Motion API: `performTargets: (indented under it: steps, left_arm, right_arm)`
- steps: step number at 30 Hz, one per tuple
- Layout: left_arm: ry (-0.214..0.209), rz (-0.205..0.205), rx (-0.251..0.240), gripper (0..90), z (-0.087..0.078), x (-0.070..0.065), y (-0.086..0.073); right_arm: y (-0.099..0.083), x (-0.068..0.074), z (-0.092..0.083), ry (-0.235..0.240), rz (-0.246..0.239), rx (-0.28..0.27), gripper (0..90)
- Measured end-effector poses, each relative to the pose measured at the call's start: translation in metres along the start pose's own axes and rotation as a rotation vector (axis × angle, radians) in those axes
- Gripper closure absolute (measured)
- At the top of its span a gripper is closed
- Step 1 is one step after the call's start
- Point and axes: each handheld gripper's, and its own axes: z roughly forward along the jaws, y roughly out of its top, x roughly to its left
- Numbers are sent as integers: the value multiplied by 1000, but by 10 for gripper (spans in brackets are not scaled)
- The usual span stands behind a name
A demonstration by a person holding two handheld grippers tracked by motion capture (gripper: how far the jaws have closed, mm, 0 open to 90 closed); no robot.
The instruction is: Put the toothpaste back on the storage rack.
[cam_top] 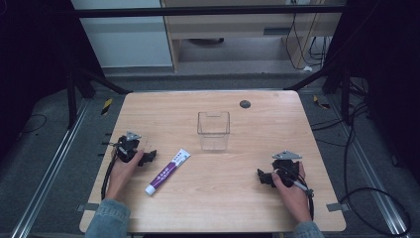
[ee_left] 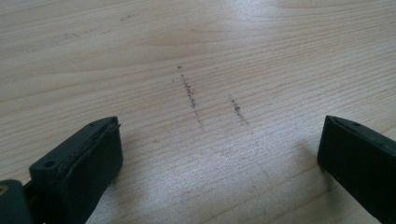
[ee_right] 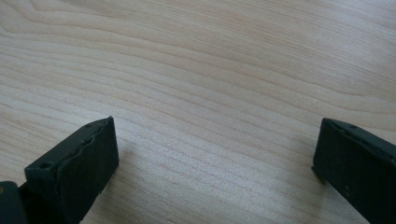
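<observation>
Two grippers rest low on the wooden table point(cam_top: 237, 208), each held in one hand of the person. The left gripper point(cam_top: 148, 157) lies at the near left; in the left gripper view its jaws stand wide apart with nothing between them, only bare wood with a few dark marks point(ee_left: 191, 95). The right gripper point(cam_top: 261, 177) lies at the near right, and its jaws are also wide open and empty over plain wood.

Just to the right of the left gripper lies a tube point(cam_top: 167, 171), white and purple, flat on the table and slanted, with its cap toward the near side. It is near the left gripper but apart from it. Farther away, in the middle of the table, stands a clear box point(cam_top: 214, 130), upright, open at the top and seemingly empty.

The work seems to be at its start: nothing is grasped yet. The likely step is to pick up the tube and put it into the box. For this the left gripper would need to move right, bring its jaws across the narrow side of the tube, and close firmly before lifting.
</observation>
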Motion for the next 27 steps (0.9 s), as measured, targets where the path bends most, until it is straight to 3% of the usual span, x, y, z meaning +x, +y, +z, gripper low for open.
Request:
performTargets:
  steps: [3,7,9,16,21,23,27]
  left_arm:
    - [-1,-7,-3,7,-1,0,-1]
    - [37,2,-22,41,-10,-1,2]
    - [37,-5,-52,40,-20,-1,5]
    - [30,2,-62,30,-36,-2,7]
    - [23,26,-54,29,-44,-5,11]
    - [21,62,-51,29,-51,-11,15]
    - [22,83,-50,29,-58,-16,19]
  right_arm:
    - [0,0,0,0,0,0,3]
    - [0,0,0,0,0,0,3]
    - [0,0,0,0,-1,0,3]
    - [-1,1,-1,-4,4,2,3]
    - [-1,1,-1,-4,5,2,3]
    - [-1,1,-1,-5,4,2,3]
    - [-1,1,-1,-3,5,2,3]
